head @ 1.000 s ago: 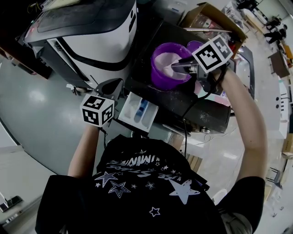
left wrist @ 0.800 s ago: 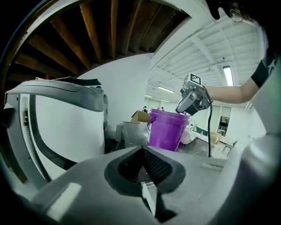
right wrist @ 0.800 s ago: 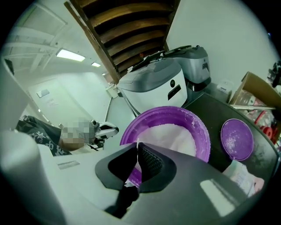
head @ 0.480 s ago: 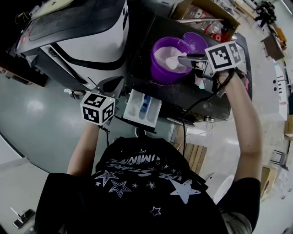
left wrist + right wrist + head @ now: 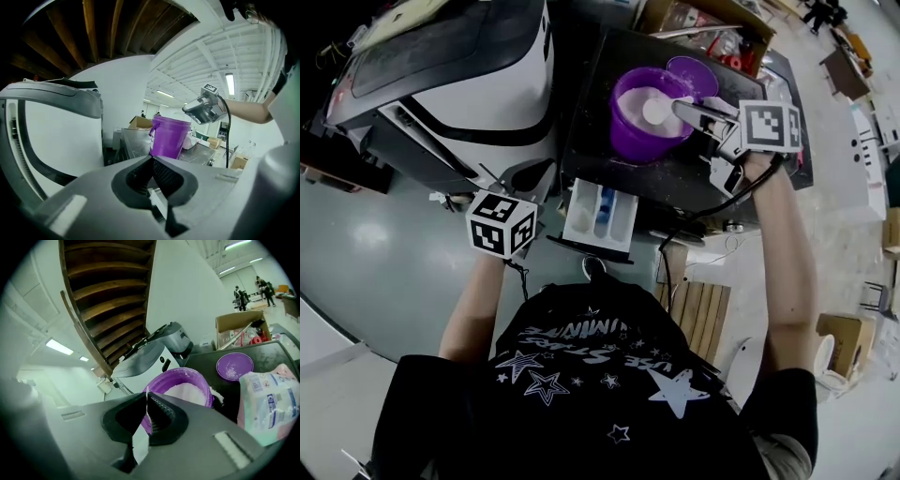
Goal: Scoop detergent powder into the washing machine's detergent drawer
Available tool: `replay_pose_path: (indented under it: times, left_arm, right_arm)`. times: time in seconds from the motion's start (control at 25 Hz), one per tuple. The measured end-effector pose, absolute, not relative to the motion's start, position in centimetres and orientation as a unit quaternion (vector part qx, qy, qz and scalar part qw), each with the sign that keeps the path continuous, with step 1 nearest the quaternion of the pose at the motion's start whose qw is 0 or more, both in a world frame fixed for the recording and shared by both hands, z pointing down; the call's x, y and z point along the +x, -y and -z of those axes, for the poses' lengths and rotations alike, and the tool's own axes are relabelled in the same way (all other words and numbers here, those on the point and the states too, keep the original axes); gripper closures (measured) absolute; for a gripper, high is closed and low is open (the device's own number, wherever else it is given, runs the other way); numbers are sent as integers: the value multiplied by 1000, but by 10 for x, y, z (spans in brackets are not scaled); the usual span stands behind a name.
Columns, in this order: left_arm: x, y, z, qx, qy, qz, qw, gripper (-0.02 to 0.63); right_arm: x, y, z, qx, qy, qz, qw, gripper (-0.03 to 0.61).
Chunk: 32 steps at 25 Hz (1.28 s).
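A purple bucket (image 5: 628, 131) of white detergent powder stands on the dark countertop (image 5: 694, 183). My right gripper (image 5: 684, 109) reaches over it from the right, shut on the handle of a white scoop (image 5: 656, 111) whose bowl sits over the powder, heaped with it. In the right gripper view the scoop handle (image 5: 140, 439) is pinched between the jaws of the right gripper (image 5: 146, 401), above the bucket (image 5: 185, 380). The open detergent drawer (image 5: 600, 214) juts out below the counter. My left gripper (image 5: 501, 225) hangs left of the drawer; the left gripper (image 5: 152, 161) is shut, facing the bucket (image 5: 168, 137).
A white washing machine (image 5: 459, 75) stands left of the counter. The purple bucket lid (image 5: 692, 75) lies behind the bucket and a detergent bag (image 5: 269, 399) lies to its right. A cardboard box (image 5: 703, 33) stands at the back. A wooden pallet (image 5: 698, 309) lies on the floor.
The right gripper has drawn back to the right over the bucket, and the scoop's bowl now shows heaped with powder. The left gripper has stayed beside the drawer.
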<state>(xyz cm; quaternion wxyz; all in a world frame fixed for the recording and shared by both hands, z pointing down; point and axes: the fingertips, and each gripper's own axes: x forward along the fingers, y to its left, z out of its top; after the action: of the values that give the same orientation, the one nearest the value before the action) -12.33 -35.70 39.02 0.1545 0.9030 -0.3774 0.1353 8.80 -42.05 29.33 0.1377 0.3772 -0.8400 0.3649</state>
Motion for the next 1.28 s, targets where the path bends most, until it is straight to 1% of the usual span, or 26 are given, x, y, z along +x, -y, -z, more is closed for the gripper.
replay_pose_path:
  times: [0.16, 0.2, 0.64, 0.92, 1.28]
  left_arm:
    - [-130, 353, -391, 906, 369, -138, 156, 614]
    - [-132, 352, -391, 907, 367, -138, 156, 614]
    - [-143, 336, -393, 918, 337, -143, 153, 614]
    - [-146, 318, -405, 921, 318, -155, 162, 614]
    - [-151, 300, -423, 920, 306, -171, 176, 614]
  right_arm:
    - [61, 408, -275, 338, 855, -391, 42, 543]
    - [59, 406, -271, 337, 856, -390, 27, 543]
    - [72, 366, -257, 395, 824, -398, -83, 543]
    - [55, 324, -286, 384, 815, -421, -108, 543]
    - [16, 289, -353, 370, 796, -470, -94, 543]
